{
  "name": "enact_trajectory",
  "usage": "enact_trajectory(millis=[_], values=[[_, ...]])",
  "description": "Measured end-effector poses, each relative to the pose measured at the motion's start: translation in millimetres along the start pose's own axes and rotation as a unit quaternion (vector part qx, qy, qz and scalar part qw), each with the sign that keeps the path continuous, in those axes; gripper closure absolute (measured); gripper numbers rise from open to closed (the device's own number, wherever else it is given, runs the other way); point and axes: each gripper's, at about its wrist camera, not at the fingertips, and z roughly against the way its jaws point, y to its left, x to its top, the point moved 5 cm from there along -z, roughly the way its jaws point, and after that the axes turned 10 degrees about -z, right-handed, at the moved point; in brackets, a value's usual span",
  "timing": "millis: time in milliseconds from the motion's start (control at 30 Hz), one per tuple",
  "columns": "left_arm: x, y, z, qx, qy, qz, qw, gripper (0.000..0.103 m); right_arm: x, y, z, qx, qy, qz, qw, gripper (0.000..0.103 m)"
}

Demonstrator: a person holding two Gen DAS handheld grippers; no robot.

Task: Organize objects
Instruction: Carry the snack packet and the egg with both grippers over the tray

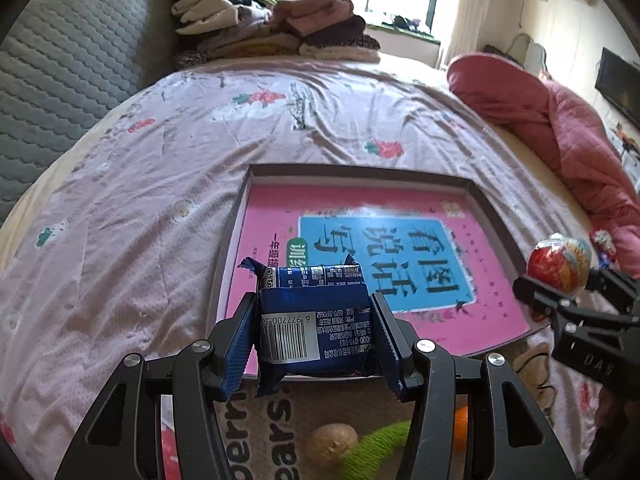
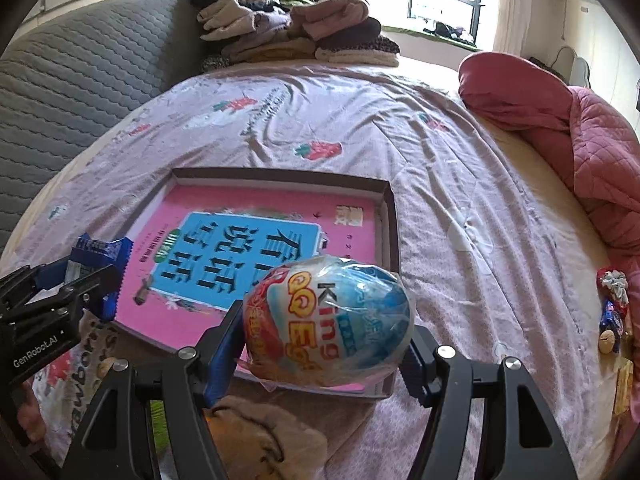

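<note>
In the left wrist view we start at the upper left of the frame, where a grey quilted headboard rises behind the bed. Right of it, at top centre, sits a pile of folded clothes. Below spreads the pale pink strawberry-print sheet.

At lower centre we see the left gripper pinching a dark blue snack packet; both blue pads press on its sides, barcode facing the camera. The packet hangs over the near left part of a shallow dark-rimmed box, whose floor is covered by a pink book with a blue panel. Beneath the fingers, at the bottom edge, we make out a brownish round item and something green, too hidden to name.

At the right edge we find the right gripper clamped on a foil-wrapped toy egg, over the box's right rim. Above it, at upper right, lies a bunched red quilt.

In the right wrist view the left gripper shows at the left edge with the blue packet between its pads. The box fills the centre, the book inside. At lower centre the right gripper grips the egg, printed in red and blue, above the box's near right corner. At the far right edge a few small wrapped sweets lie on the sheet.
</note>
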Motion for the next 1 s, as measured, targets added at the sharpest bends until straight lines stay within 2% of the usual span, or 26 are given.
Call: enact_trajectory(millis=[433, 633, 1000], values=[[-7, 13, -48, -0.009, 0.053, 0.000, 0.9986, 0.047, -8, -10, -52, -0.024, 0.064, -0.004, 0.998, 0.035], [-11, 16, -54, -0.021, 0.063, 0.013, 0.9977, 0.046, -8, -6, -54, -0.026, 0.065, 0.002, 0.998, 0.035], [-12, 18, -53, -0.020, 0.064, 0.012, 0.9977, 0.046, -14, -2, -62, -0.021, 0.080, -0.002, 0.997, 0.035]])
